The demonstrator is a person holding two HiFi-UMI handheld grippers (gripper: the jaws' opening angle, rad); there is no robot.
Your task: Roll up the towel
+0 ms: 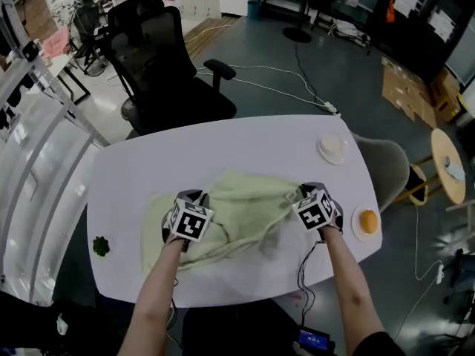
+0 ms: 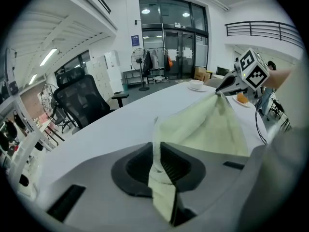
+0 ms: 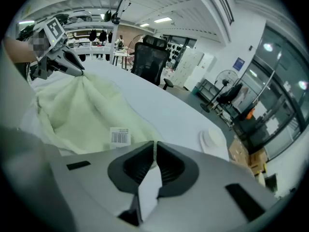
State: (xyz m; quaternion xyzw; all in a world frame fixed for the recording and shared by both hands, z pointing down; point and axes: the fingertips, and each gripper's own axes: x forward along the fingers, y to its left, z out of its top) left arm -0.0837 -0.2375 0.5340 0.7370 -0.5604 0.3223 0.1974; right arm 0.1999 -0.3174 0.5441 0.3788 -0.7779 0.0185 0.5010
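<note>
Clearly both claws are clamped on the towel (image 1: pixel 245 199), which lies crumpled on the white bench (image 1: pixel 223 136) and spans the gap between them. Our left claw (image 2: pixel 157 151) has its jaws nearly together, with only a thin fold of the pale yellow-green cloth pinched between the pads. The fold runs right through the jaws, and a strip of it hangs out behind them toward the camera. Our right claw (image 3: pixel 154 146) is closed tighter, nipping a thin pale edge of the cloth whose tip pokes out behind its jaws. From the left claw the fabric rises in a tent toward the right claw, which holds its corner off the bench, while the cloth ahead of and between the two claws rests in loose folds on the surface. Just ahead of the right claw's jaws, a little to their left, a white label (image 3: pixel 119 137) with a barcode lies on the cloth. Farther ahead of the right claw, well apart from the cloth, sits a white dish (image 1: pixel 332 147). Out to that claw's right a round orange thing (image 1: pixel 369 220) rests on a small plate (image 1: pixel 357 231) near the bench edge. Well to the left of the left claw a small green thing (image 1: pixel 101 245) lies on the bench. A thin cable (image 1: pixel 304 262) trails from behind the right claw over the near edge. Beyond the bench, past both claws, stands a black office chair (image 1: pixel 167 65).
</note>
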